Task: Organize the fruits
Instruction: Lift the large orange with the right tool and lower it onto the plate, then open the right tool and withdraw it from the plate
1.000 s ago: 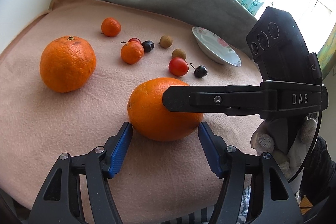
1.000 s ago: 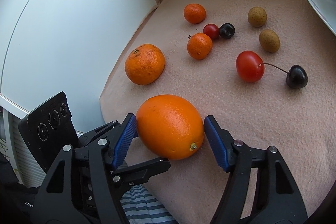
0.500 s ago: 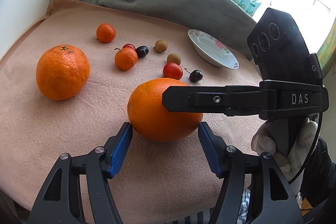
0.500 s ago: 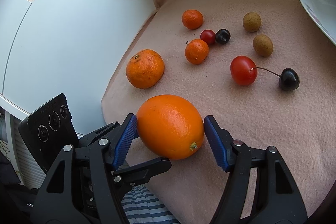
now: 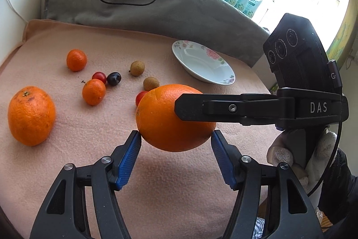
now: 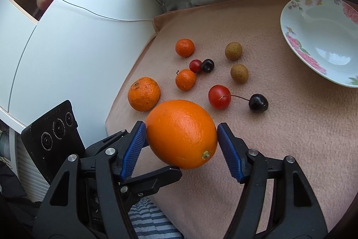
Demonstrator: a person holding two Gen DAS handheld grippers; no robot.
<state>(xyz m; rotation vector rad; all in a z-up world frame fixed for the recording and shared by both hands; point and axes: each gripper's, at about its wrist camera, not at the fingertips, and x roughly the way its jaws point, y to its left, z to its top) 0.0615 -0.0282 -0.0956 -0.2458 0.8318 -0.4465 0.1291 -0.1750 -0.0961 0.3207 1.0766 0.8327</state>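
Both tongs, left gripper point(image 5: 175, 142) and right gripper point(image 6: 181, 138), clamped on big orange point(image 6: 181, 133); plate point(image 6: 297, 46) beyond right gripper bare, other fruits unsorted.

Orange point(image 6: 181, 133) bright orange between blue pads point(image 6: 133, 150); beyond, white plate point(image 6: 297, 41) with pink floral rim; blanket point(image 6: 279, 127) peach.

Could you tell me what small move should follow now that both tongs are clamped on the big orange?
Probably carry the big orange toward the empty floral plate. Both the left tongs and the right tongs pinch it, and the plate holds nothing while the other fruit lies on the blanket.
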